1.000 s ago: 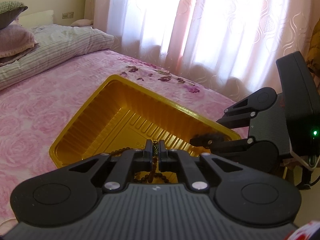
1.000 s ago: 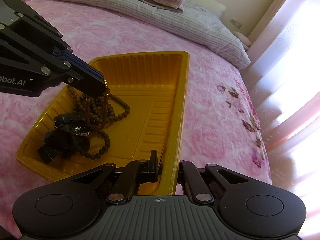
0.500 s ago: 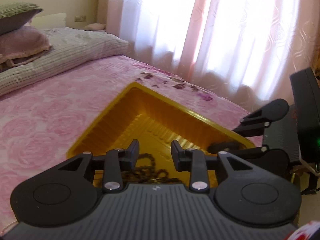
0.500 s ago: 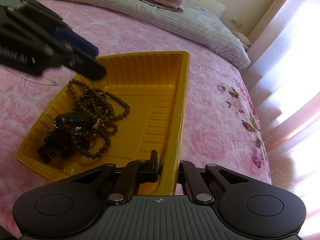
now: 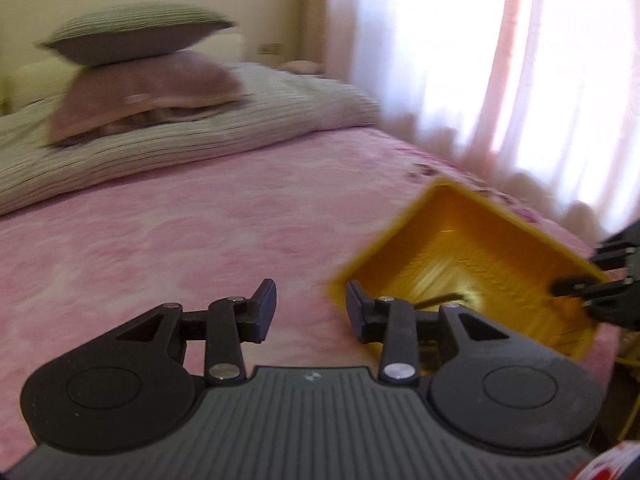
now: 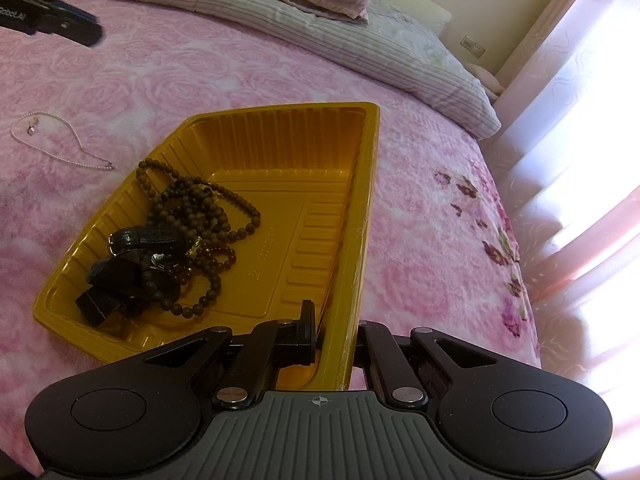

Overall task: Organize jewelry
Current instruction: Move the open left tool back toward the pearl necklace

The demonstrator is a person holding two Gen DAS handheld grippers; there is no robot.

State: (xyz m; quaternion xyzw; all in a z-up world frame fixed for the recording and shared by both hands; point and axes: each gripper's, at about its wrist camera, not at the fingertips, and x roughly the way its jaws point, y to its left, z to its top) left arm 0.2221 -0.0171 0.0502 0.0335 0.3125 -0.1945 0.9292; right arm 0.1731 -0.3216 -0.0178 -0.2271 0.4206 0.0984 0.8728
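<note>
Left gripper (image 5: 311, 307) spread, jaws just opening, empty; right gripper (image 6: 335, 330) pinching 1 yellow tray (image 6: 370, 184) rim; 1 bead necklace (image 6: 192, 220) inside, 1 pearl chain (image 6: 60, 142) outside.

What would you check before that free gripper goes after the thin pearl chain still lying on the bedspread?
1. Left gripper empty, jaws apart: ok. They have just been opening, with nothing between them.
2. Brown bead necklace lying inside the yellow tray: ok.
3. Right gripper clamped on the tray's rim to steady it: ok.
4. Pearl chain lying apart from the tray on the pink bedspread, nothing covering it: ok.
5. Left gripper lined up over the chain: not ok; in the right wrist view it sits far off at the top left corner.
6. Chain lying free of tangles: cannot tell.
</note>
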